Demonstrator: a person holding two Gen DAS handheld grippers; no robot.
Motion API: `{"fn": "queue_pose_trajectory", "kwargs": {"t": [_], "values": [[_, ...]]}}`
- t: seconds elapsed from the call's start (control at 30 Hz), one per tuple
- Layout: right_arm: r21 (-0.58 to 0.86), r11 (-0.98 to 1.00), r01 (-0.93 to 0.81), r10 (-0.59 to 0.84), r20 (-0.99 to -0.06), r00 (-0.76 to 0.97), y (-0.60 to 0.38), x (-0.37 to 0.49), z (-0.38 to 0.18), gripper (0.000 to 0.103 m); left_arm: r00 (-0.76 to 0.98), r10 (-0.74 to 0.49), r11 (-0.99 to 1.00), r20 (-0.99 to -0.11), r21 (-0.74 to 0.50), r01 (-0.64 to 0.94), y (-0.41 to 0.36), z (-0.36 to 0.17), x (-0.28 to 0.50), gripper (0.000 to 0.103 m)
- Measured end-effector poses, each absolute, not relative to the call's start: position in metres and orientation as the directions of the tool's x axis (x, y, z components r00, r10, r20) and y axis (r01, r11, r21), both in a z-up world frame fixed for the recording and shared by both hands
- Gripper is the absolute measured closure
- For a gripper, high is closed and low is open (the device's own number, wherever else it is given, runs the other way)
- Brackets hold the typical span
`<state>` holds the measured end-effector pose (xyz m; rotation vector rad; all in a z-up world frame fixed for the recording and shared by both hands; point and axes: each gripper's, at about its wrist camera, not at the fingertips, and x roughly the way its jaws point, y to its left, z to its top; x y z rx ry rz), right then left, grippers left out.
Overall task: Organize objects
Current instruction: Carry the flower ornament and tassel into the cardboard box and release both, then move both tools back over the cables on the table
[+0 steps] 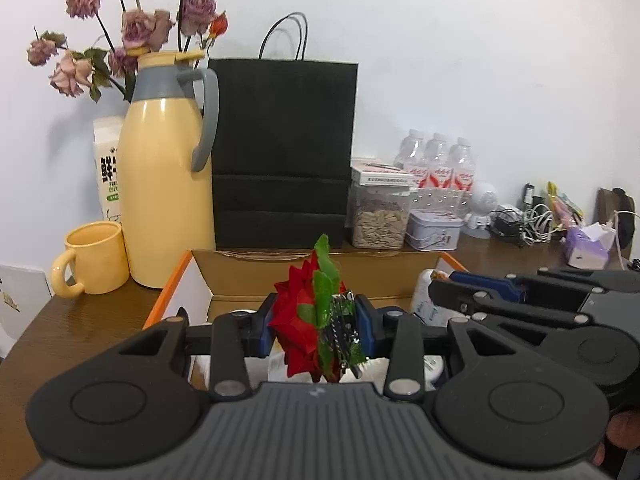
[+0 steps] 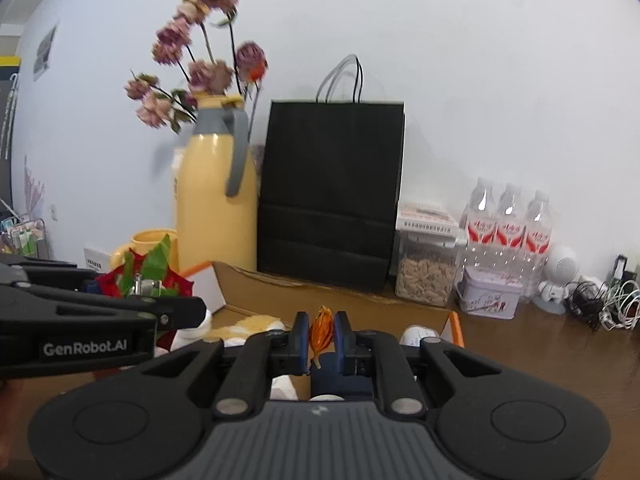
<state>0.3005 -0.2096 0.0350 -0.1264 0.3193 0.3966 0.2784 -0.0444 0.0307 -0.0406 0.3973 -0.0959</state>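
Note:
My left gripper (image 1: 318, 330) is shut on a red artificial flower (image 1: 298, 320) with green leaves and a small metal chain, held above an open cardboard box (image 1: 304, 272). The flower also shows in the right wrist view (image 2: 148, 276), at the left. My right gripper (image 2: 321, 338) is shut on a small orange wrapped item (image 2: 321, 330), held over the same box (image 2: 328, 300). The right gripper shows in the left wrist view (image 1: 480, 294), close on the right. White items lie inside the box, partly hidden by both grippers.
On the wooden table (image 1: 80, 320) behind the box stand a yellow thermos jug (image 1: 168, 184), a yellow mug (image 1: 94, 258), a black paper bag (image 1: 282, 152), a seed jar (image 1: 380, 216), a tin (image 1: 434, 230), water bottles (image 1: 438, 164) and tangled cables (image 1: 520, 224).

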Motion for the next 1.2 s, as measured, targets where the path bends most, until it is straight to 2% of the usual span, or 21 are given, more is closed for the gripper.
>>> {"fn": "queue_pose_trajectory", "kwargs": {"t": [0.33,0.47,0.5,0.6,0.63,0.67,0.7,0.73,0.77,0.8,0.83,0.9,0.97,1.2], "values": [[-0.026,0.919,-0.394,0.352,-0.397,0.848,-0.206,0.338,0.008,0.091,0.889,-0.077,0.996,-0.451,-0.077,0.048,-0.037,0.005,0.323,0.063],[-0.030,0.919,-0.394,0.346,-0.421,0.839,-0.204,0.340,0.001,0.091,0.890,-0.068,0.996,-0.452,-0.079,0.036,-0.033,0.002,0.323,0.061],[-0.032,0.919,-0.393,0.343,-0.425,0.837,-0.203,0.340,-0.001,0.091,0.891,-0.064,0.996,-0.448,-0.078,0.033,-0.033,0.002,0.322,0.059],[-0.022,0.922,-0.386,0.339,-0.433,0.835,-0.204,0.340,-0.003,0.090,0.899,-0.062,0.997,-0.433,-0.071,0.034,-0.033,0.003,0.318,0.028],[-0.016,0.924,-0.382,0.338,-0.431,0.837,-0.206,0.340,-0.004,0.085,0.905,-0.058,0.997,-0.421,-0.072,0.030,-0.033,0.004,0.316,0.009],[-0.010,0.926,-0.377,0.336,-0.430,0.838,-0.207,0.339,-0.004,0.071,0.914,-0.047,0.997,-0.403,-0.073,0.020,-0.033,0.005,0.315,0.000],[-0.001,0.930,-0.369,0.333,-0.427,0.841,-0.209,0.339,-0.003,0.062,0.923,-0.037,0.997,-0.382,-0.073,0.010,-0.032,0.006,0.312,0.000],[0.007,0.932,-0.361,0.330,-0.422,0.844,-0.211,0.339,-0.003,0.040,0.929,-0.034,0.997,-0.370,-0.076,0.006,-0.032,0.008,0.310,0.000],[0.015,0.935,-0.355,0.329,-0.415,0.848,-0.213,0.339,-0.002,0.030,0.930,-0.035,0.997,-0.365,-0.081,0.006,-0.031,0.009,0.310,0.000],[0.022,0.936,-0.352,0.329,-0.409,0.851,-0.215,0.338,-0.002,0.014,0.931,-0.035,0.996,-0.363,-0.086,0.005,-0.031,0.010,0.310,0.000],[0.029,0.936,-0.351,0.332,-0.402,0.853,-0.216,0.337,-0.002,0.009,0.932,-0.034,0.996,-0.362,-0.087,0.002,-0.030,0.010,0.310,0.000],[0.035,0.936,-0.351,0.335,-0.398,0.854,-0.216,0.336,0.000,0.007,0.932,-0.030,0.997,-0.361,-0.082,0.000,-0.031,0.011,0.310,0.000],[0.030,0.938,-0.345,0.328,-0.399,0.857,-0.216,0.336,0.000,0.000,0.932,-0.029,0.997,-0.361,-0.079,0.000,-0.032,0.011,0.310,0.000],[0.031,0.939,-0.341,0.326,-0.386,0.863,-0.218,0.332,0.003,0.000,0.937,-0.032,0.997,-0.349,-0.074,0.006,-0.034,0.012,0.306,0.000]]}}
